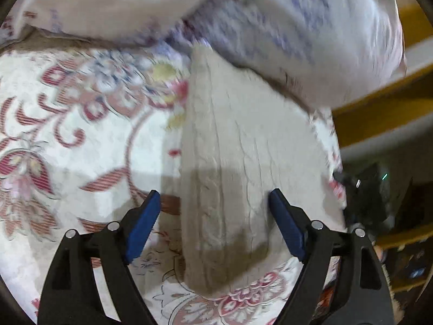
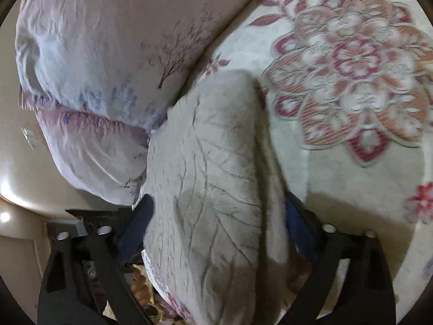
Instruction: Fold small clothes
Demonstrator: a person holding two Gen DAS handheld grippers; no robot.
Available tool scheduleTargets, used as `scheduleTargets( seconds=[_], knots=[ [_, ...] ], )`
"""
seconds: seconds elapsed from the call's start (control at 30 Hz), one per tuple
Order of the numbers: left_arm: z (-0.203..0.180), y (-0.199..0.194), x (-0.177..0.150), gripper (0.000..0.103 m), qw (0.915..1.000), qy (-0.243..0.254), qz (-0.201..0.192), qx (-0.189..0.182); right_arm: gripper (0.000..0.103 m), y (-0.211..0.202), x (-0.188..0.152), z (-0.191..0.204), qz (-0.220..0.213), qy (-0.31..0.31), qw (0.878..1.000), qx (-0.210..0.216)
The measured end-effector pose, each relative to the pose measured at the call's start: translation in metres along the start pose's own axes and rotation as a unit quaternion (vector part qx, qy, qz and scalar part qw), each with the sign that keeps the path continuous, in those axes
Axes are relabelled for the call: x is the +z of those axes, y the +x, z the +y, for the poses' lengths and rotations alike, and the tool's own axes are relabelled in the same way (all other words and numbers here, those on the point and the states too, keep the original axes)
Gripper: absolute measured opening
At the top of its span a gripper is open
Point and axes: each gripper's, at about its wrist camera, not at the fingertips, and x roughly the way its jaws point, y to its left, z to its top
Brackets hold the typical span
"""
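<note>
A cream knitted garment [image 1: 232, 168] lies on the flowered bedspread [image 1: 81, 140], its long axis running away from both grippers toward the pale pillows [image 1: 284, 27]. The left gripper [image 1: 213, 224] hangs spread wide above its near end, blue pads [image 1: 143, 224] clear of the cloth. The right gripper [image 2: 219, 227] straddles a raised fold of the garment [image 2: 216, 189]; whether it pinches, I cannot tell.

Cream bedspread [image 1: 81, 140] with red and pink floral motifs covers the bed here. A folded cream cable-knit garment [image 1: 230, 162] lies directly on it, and a pale printed pillow [image 2: 108, 40] rests on the spread, touching the knit's far end.
</note>
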Motion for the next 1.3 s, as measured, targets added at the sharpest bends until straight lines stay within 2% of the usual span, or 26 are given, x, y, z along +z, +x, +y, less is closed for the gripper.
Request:
scheduleTargets(
  seconds=[0.03, 0.07, 0.1, 0.2, 0.33, 0.4, 0.43, 0.47, 0.5, 0.53, 0.57, 0.6, 0.63, 0.7, 0.73, 0.8, 0.83, 0.87, 0.93, 0.97, 1.0, 1.03, 1.07, 1.1, 1.23, 1.3],
  knots=[
    [-0.004, 0.007, -0.002, 0.083, 1.0000, 0.005, -0.001, -0.003, 0.049, 0.005, -0.002, 0.004, 0.003, -0.009, 1.000, -0.009],
    [-0.010, 0.014, -0.001, 0.081, 0.9999, 0.007, -0.002, -0.010, 0.045, 0.008, -0.005, 0.006, 0.005, -0.014, 1.000, -0.021],
    [-0.012, 0.020, -0.001, 0.069, 0.9998, 0.004, -0.002, -0.019, 0.037, 0.007, -0.007, 0.009, -0.001, -0.019, 1.000, -0.019],
    [-0.013, 0.023, 0.004, 0.042, 0.9989, -0.004, -0.011, -0.045, 0.031, -0.002, -0.019, 0.034, -0.020, -0.068, 0.997, -0.025],
    [-0.006, -0.028, -0.006, 0.040, 0.9932, 0.037, -0.050, -0.098, 0.029, -0.002, -0.048, 0.080, -0.017, -0.159, 0.987, -0.018],
    [0.011, -0.050, -0.013, 0.044, 0.9936, 0.057, -0.072, -0.065, 0.029, 0.009, -0.058, 0.089, -0.010, -0.188, 0.982, -0.032],
    [0.014, -0.050, -0.015, 0.051, 0.9948, 0.067, -0.075, -0.019, 0.032, 0.019, -0.060, 0.090, -0.007, -0.197, 0.979, -0.062],
    [0.016, -0.048, -0.017, 0.053, 0.9919, 0.081, -0.078, 0.060, 0.036, 0.026, -0.062, 0.089, -0.014, -0.205, 0.971, -0.121],
    [0.018, -0.050, -0.020, 0.052, 0.9878, 0.085, -0.081, 0.102, 0.036, 0.032, -0.064, 0.091, -0.043, -0.220, 0.949, -0.220],
    [0.022, -0.052, -0.026, 0.059, 0.9837, 0.085, -0.084, 0.135, 0.036, 0.028, -0.067, 0.095, -0.077, -0.225, 0.933, -0.269],
    [0.026, -0.059, -0.030, 0.061, 0.9845, 0.082, -0.088, 0.128, 0.036, 0.019, -0.071, 0.098, -0.097, -0.219, 0.938, -0.249],
    [0.028, -0.069, -0.039, 0.066, 0.9831, 0.075, -0.102, 0.132, 0.036, 0.000, -0.080, 0.103, -0.122, -0.205, 0.954, -0.182],
    [0.033, -0.079, -0.048, 0.075, 0.9797, 0.075, -0.113, 0.147, 0.046, -0.011, -0.088, 0.109, -0.132, -0.202, 0.961, -0.136],
    [0.031, -0.085, -0.061, 0.080, 0.9764, 0.073, -0.125, 0.160, 0.068, -0.014, -0.112, 0.125, -0.112, -0.228, 0.965, -0.067],
    [0.030, -0.086, -0.067, 0.083, 0.9771, 0.070, -0.125, 0.157, 0.069, -0.003, -0.125, 0.130, -0.082, -0.246, 0.964, -0.054],
    [0.064, -0.110, -0.091, 0.094, 0.9779, 0.066, -0.119, 0.159, 0.069, 0.030, -0.140, 0.129, -0.018, -0.262, 0.961, -0.084],
    [0.069, -0.112, -0.099, 0.101, 0.9752, 0.068, -0.118, 0.175, 0.065, 0.049, -0.143, 0.124, -0.005, -0.260, 0.955, -0.142],
    [0.072, -0.115, -0.104, 0.101, 0.9731, 0.073, -0.118, 0.184, 0.066, 0.059, -0.141, 0.115, -0.010, -0.251, 0.950, -0.185],
    [0.078, -0.116, -0.117, 0.101, 0.9708, 0.089, -0.103, 0.197, 0.066, 0.050, -0.140, 0.110, -0.056, -0.225, 0.953, -0.195],
    [0.076, -0.111, -0.120, 0.101, 0.9700, 0.096, -0.096, 0.202, 0.068, 0.041, -0.148, 0.120, -0.084, -0.230, 0.944, -0.221],
    [0.076, -0.107, -0.126, 0.101, 0.9681, 0.106, -0.088, 0.209, 0.085, 0.032, -0.157, 0.126, -0.107, -0.245, 0.932, -0.246],
    [0.075, -0.103, -0.130, 0.101, 0.9667, 0.114, -0.082, 0.214, 0.095, 0.023, -0.171, 0.132, -0.133, -0.263, 0.918, -0.265],
    [0.075, -0.098, -0.135, 0.101, 0.9655, 0.121, -0.075, 0.218, 0.102, 0.014, -0.183, 0.130, -0.151, -0.273, 0.911, -0.270],
    [0.076, -0.095, -0.139, 0.101, 0.9647, 0.123, -0.069, 0.222, 0.102, 0.006, -0.201, 0.129, -0.169, -0.283, 0.903, -0.276],
    [0.080, -0.075, -0.148, 0.101, 0.9653, 0.119, -0.037, 0.230, 0.102, 0.021, -0.228, 0.099, -0.130, -0.263, 0.907, -0.303],
    [0.080, -0.072, -0.153, 0.101, 0.9608, 0.131, -0.042, 0.241, 0.102, 0.043, -0.234, 0.085, -0.096, -0.240, 0.912, -0.319]
  ],
)
